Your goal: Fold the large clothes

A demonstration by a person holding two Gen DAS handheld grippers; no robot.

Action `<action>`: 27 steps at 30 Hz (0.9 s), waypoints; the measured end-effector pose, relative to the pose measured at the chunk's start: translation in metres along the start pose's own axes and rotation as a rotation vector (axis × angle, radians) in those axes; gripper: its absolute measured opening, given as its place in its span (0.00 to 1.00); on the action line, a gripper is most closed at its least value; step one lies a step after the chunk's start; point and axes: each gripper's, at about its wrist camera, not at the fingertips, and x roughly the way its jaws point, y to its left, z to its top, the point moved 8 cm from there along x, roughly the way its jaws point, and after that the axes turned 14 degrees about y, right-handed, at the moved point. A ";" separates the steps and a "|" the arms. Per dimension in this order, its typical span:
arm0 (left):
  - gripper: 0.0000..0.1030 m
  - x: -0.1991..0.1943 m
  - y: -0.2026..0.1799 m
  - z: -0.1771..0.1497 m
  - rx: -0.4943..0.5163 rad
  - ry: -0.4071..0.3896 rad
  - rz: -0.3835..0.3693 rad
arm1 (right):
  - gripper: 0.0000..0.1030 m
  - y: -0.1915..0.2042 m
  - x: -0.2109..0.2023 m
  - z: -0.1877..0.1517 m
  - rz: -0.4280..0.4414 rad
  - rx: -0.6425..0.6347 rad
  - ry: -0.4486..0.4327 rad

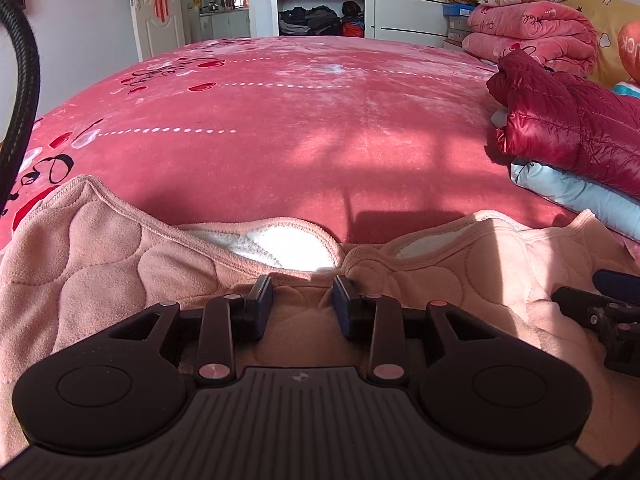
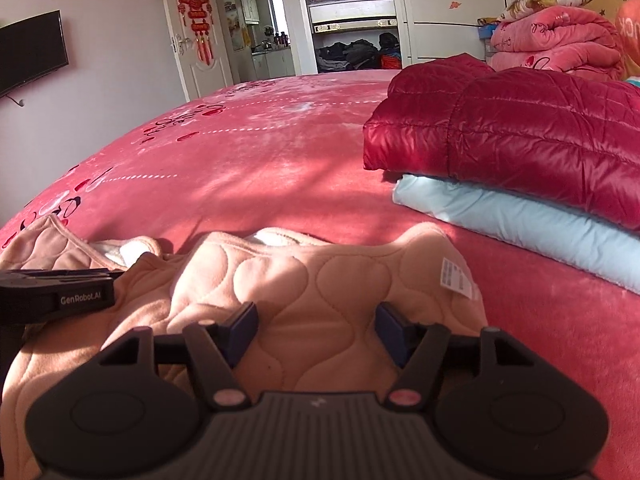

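Both claws hang low over a peach quilted garment at the near edge of the bed.

Left claw [image 1: 303,294] has its jaws parted, pads either side of a fabric ridge near the garment's [image 1: 100,248] white-lined opening, not visibly pressing it; the right claw [image 2: 317,326] is spread wider over the section beside the care label [image 2: 456,276], holding nothing. The garment lies rumpled on the pink bedspread [image 1: 280,120], close to a folded red puffer jacket [image 2: 520,132] stacked on a pale blue item [image 2: 500,216]. To fold well, I judge each claw should pinch a single hem layer near a corner, not the bunched middle, then lift together and draw the cloth flat across the bare bedspread, clear of the stack.
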 end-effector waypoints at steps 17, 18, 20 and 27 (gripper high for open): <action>0.42 -0.002 0.002 0.002 -0.014 -0.034 -0.012 | 0.70 0.005 0.013 0.004 -0.053 -0.038 -0.027; 0.42 -0.002 0.001 0.001 -0.014 -0.035 -0.012 | 0.70 0.005 0.013 0.004 -0.054 -0.039 -0.026; 0.42 -0.004 0.001 0.001 -0.014 -0.036 -0.012 | 0.70 0.005 0.013 0.005 -0.055 -0.039 -0.025; 0.47 -0.016 0.005 -0.003 -0.021 -0.035 -0.027 | 0.72 0.005 0.004 0.004 -0.049 -0.034 -0.025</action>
